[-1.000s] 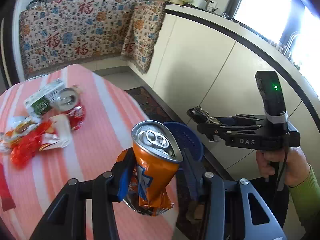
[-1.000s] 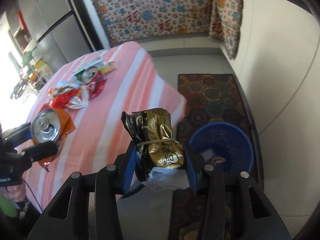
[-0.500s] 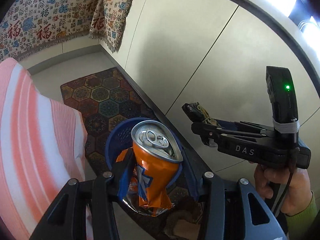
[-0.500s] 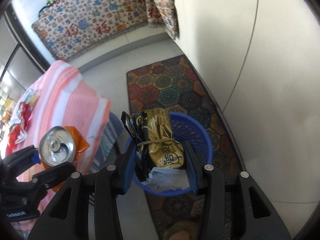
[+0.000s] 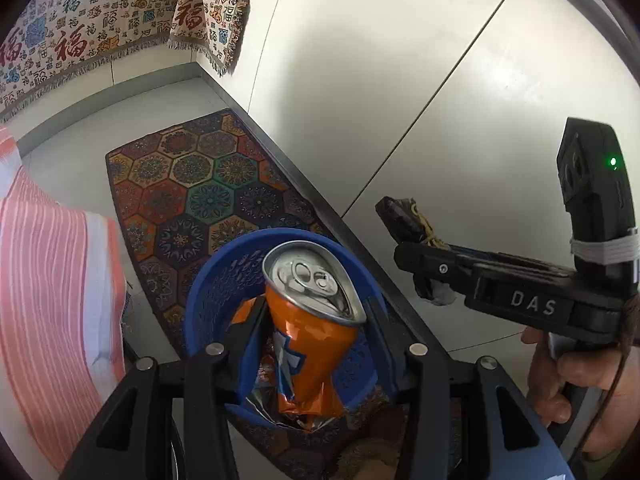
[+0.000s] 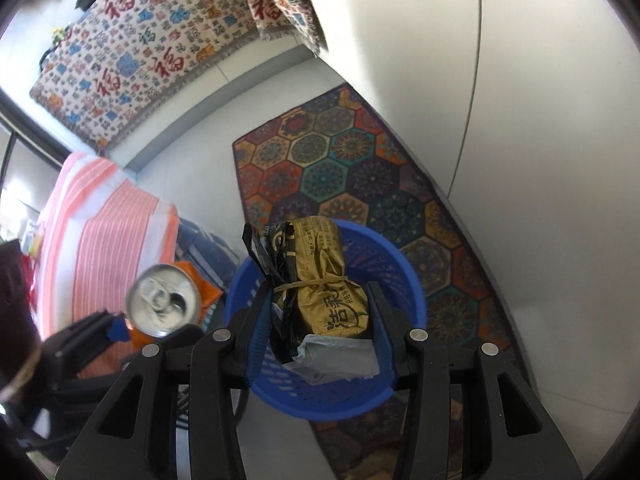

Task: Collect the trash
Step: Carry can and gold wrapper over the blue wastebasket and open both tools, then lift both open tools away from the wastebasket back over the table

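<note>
My left gripper (image 5: pixel 312 320) is shut on a crushed orange drinks can (image 5: pixel 312 336), held directly above the blue plastic waste basket (image 5: pixel 212 292) on the floor. My right gripper (image 6: pixel 316 308) is shut on a gold and black packet (image 6: pixel 332 280) tied with a rubber band, a bit of clear plastic hanging under it. It too hangs over the blue basket (image 6: pixel 404 280). In the right wrist view the orange can (image 6: pixel 164 306) shows at the left in the other gripper. In the left wrist view the right gripper (image 5: pixel 408 256) comes in from the right, held by a hand (image 5: pixel 576 368).
The basket stands on a patterned hexagon rug (image 6: pixel 360 168) along white cabinet fronts (image 5: pixel 400 80). A table with a pink striped cloth (image 5: pixel 52 300) is at the left, close to the basket. A patterned cloth (image 6: pixel 152 52) hangs at the far wall.
Both grippers have swung away from the table, to the right and downward, and now hang over the blue basket. Each still holds its piece of trash.
</note>
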